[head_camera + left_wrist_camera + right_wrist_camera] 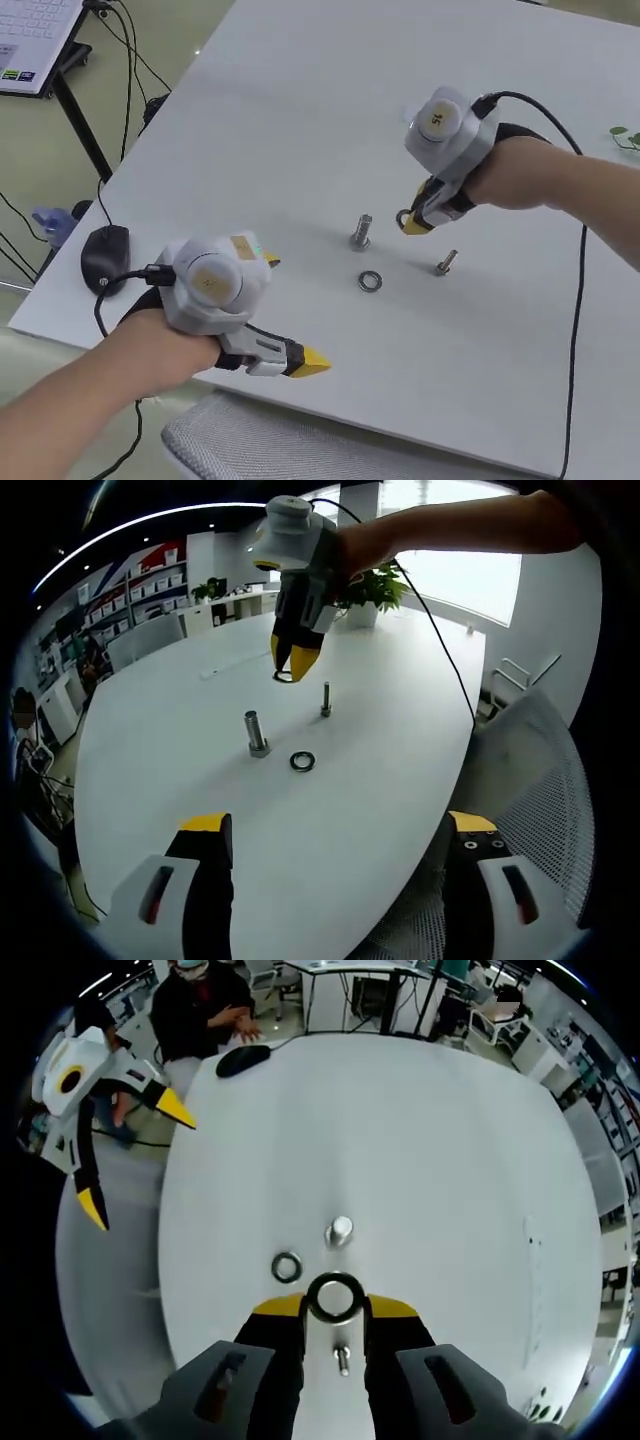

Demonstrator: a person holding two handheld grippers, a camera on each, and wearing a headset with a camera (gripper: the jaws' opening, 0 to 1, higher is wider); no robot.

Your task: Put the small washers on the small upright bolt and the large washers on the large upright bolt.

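A washer (335, 1276) is pinched between the tips of the right hand-held gripper (412, 225), raised above the tabletop (300, 120) near the large upright bolt (362, 232). A second washer (363, 282) lies flat just beside that bolt, and the small upright bolt (446, 262) stands near. The left hand-held gripper (293, 311) hangs wide open and empty at the tabletop's near edge.

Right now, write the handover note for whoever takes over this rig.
Right gripper: shut on a held washer, raised above the table near the large bolt.
Left gripper: open, empty, hovering at the table's near edge.
Small bolt: upright, beside the large one.
Loose washer: flat on the table in front of the bolts.
Done: one washer picked up.
Left: thread it, then the loose one.
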